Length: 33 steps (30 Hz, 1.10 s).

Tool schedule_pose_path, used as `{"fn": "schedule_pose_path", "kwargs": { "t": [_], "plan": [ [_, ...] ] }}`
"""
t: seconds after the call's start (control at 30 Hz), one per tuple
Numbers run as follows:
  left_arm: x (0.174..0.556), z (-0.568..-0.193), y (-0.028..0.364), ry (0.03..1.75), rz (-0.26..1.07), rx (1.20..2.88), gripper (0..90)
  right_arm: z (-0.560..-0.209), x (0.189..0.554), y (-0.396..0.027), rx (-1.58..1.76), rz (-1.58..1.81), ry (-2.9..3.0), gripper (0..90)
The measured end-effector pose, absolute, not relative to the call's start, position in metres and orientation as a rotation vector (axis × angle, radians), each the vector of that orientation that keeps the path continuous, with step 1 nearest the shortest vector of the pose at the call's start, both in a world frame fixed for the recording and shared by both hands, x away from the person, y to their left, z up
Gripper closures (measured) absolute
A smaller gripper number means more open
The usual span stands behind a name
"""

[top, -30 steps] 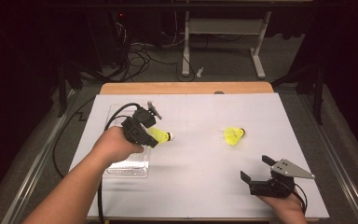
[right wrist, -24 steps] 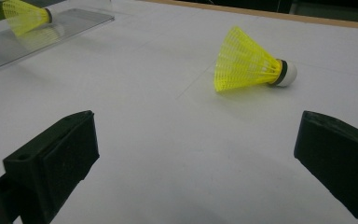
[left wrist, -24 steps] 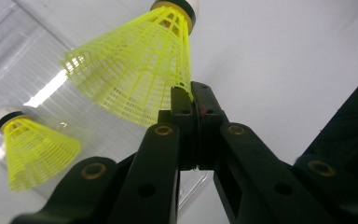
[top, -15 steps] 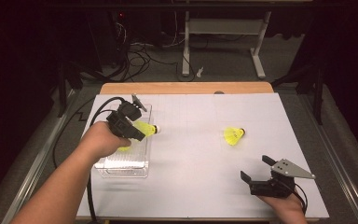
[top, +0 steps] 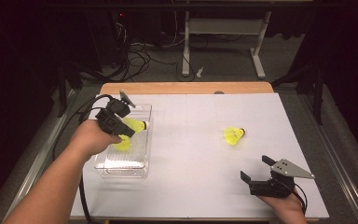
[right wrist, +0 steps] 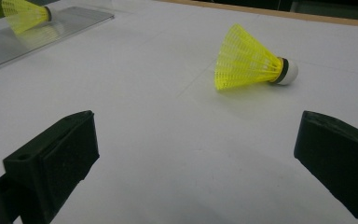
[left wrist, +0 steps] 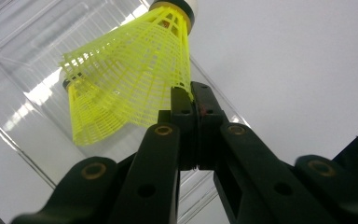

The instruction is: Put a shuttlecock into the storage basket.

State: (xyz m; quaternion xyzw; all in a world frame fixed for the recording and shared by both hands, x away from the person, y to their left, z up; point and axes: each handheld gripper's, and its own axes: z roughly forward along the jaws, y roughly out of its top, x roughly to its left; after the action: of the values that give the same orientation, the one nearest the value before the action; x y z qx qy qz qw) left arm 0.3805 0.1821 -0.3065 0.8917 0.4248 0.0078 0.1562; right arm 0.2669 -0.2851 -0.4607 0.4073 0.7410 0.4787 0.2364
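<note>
My left gripper (top: pixel 127 131) is shut on the rim of a yellow shuttlecock's (top: pixel 135 125) mesh skirt and holds it just above a clear plastic box (top: pixel 121 164) at the table's left. In the left gripper view the jaws (left wrist: pixel 190 92) pinch the skirt, and the shuttlecock's (left wrist: pixel 135 65) cork points away over the box (left wrist: pixel 23 60). A second yellow shuttlecock (top: pixel 121 144) lies inside the box under my hand. A third shuttlecock (top: pixel 233 135) (right wrist: pixel 249 60) lies on its side on the white table, ahead of my right gripper (top: pixel 256 168) (right wrist: pixel 196 158), which is open and holds nothing.
The white tabletop (top: pixel 191 154) ends in a wooden strip (top: pixel 186 87) at the far side. The left gripper's black cable (top: pixel 70 128) loops off the table's left edge. Beyond the table stand a desk frame and floor cables.
My left gripper has carried its shuttlecock leftward, from beside the box to over it. The right gripper and the loose shuttlecock have stayed still.
</note>
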Motion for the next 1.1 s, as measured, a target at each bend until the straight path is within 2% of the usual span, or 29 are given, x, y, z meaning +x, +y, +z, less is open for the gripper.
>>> {"fn": "schedule_pose_path", "kwargs": {
  "t": [0.47,1.1],
  "plan": [
    [0.384,-0.311,0.196,1.281,0.042,2.543,89.1,-0.461,0.267,-0.285,1.116,1.311,2.032,0.5],
    [0.393,-0.32,0.189,1.324,0.051,2.545,89.1,-0.46,0.267,-0.285,1.112,1.312,2.032,0.4]
  ]
}}
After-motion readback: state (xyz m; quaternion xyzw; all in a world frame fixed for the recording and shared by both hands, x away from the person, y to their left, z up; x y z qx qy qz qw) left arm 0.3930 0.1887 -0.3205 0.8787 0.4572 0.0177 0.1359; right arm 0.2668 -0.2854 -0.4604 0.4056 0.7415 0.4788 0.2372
